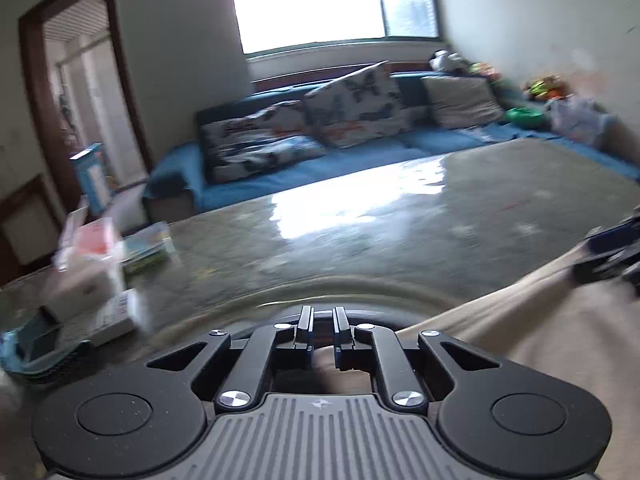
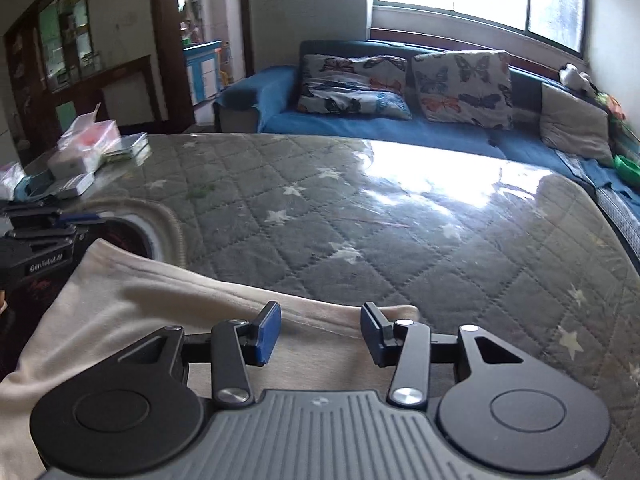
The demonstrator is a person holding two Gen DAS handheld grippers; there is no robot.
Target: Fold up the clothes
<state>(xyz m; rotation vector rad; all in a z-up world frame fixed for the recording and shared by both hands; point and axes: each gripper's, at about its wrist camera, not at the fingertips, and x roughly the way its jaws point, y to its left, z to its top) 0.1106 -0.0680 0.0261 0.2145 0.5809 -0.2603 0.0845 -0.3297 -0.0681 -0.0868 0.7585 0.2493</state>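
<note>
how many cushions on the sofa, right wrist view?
3, in a row along the sofa back: butterfly cushion at left, butterfly cushion in the middle, plain cushion at right. More may be hidden.

Both grippers, left [image 1: 322, 330] and right [image 2: 320, 330], share 1 build: black linkage arms, silver screws, 2 round black discs, a ribbed grey housing at 6 o'clock, blue finger pads [image 2: 267, 334].

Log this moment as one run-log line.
task: fold clothes | left gripper: nearly closed, cloth behind fingers | right gripper: open over cloth | table
</note>
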